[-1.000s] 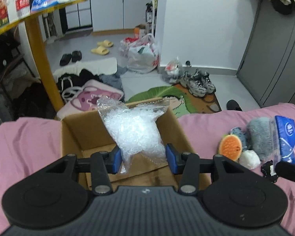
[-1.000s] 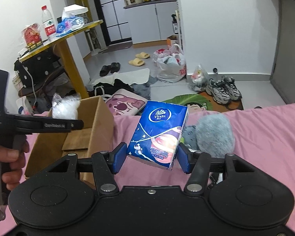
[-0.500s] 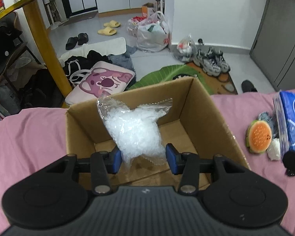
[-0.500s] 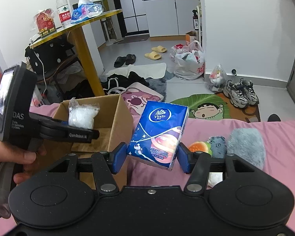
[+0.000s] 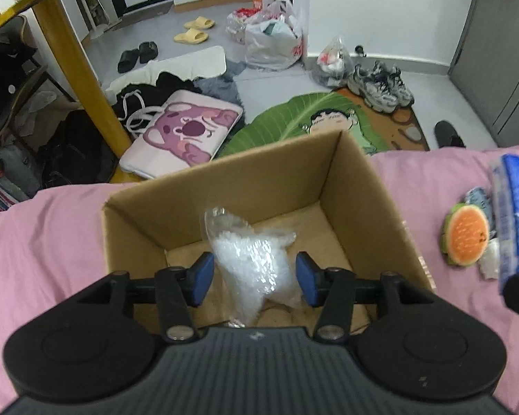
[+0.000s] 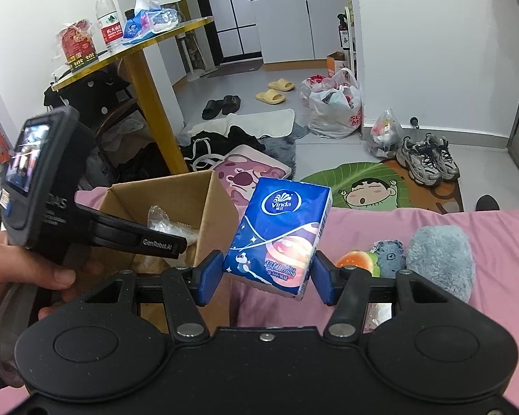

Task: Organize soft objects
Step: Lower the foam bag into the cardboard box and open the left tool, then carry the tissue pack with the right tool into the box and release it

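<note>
The left gripper [image 5: 254,278] hangs open above the clear bead bag [image 5: 256,263] inside the cardboard box [image 5: 360,204], while the right gripper [image 6: 266,278] clamps the Vinda tissue pack [image 6: 280,235], its lower corner blurred.

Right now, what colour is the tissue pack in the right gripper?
Dark blue soft tissue pack with white logo; clearest in the right wrist view.

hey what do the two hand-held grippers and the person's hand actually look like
Each hand-held gripper is matte black plastic with two round housings, silver screws and a ribbed centre; the left and right both end in blue finger pads. Seen from the right wrist, the left unit has a small lit screen and white "GenRobot.AI" lettering. The bare hand shows no sleeve. No cables visible.
</note>
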`<state>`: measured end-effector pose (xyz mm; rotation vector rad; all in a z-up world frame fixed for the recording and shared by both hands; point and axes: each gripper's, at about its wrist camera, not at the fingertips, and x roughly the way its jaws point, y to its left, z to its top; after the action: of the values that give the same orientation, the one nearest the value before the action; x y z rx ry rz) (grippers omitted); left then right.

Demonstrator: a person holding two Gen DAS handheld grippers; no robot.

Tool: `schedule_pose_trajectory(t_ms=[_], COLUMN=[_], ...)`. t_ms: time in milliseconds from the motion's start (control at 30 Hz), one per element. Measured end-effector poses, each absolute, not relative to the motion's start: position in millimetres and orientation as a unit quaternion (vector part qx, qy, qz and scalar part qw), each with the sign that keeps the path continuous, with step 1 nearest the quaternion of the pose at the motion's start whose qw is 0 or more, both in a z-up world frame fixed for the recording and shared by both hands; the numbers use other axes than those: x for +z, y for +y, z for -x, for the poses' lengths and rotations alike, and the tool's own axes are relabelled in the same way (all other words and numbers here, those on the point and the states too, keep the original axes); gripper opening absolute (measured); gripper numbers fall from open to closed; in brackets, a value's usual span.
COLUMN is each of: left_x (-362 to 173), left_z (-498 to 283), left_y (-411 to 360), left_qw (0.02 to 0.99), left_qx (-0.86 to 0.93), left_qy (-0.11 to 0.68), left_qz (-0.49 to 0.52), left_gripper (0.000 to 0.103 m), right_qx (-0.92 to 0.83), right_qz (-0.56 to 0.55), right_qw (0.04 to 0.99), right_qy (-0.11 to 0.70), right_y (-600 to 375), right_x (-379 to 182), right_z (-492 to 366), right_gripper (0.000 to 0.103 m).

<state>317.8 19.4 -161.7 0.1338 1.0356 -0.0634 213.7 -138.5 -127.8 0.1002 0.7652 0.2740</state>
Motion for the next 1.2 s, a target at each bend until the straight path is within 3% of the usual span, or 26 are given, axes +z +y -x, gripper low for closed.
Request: schedule_pose_trajectory(t_ms=[667,867,967,1200], left_x=[-106.5,-103.6,-107.0,-120.3], left_z=[-291.7,-286.2,-284.1,-279.7], left_y=[42.3,59.4,68.8,93.8], left_qw=[0.896,0.907,0.905,0.9], left_qx=[-0.034,-0.031,-0.036,-0.016], left_qy=[0.441,0.421,0.423,0.434], left_qz=[-0.034,0.0,0.012,0.025], left_gripper=[0.064,0.067,0.075,0.076], right_qx=[0.19,0.21,0.221,0.209], right_qz=[-0.028,-0.008,0.006,0.024], right_qw=[0.913,0.906,0.902,0.904], right_qy=[0.361,0.367,0.371,0.373], right_y=[-101.1,-79.2,-68.3,-59.3], right_x=[-118.5,-124.3,-129.4,-139.6], right_z=[-236.2,-244.0,-246.1,-252.2], right_gripper=[0.054,0.054,0.054,0.055])
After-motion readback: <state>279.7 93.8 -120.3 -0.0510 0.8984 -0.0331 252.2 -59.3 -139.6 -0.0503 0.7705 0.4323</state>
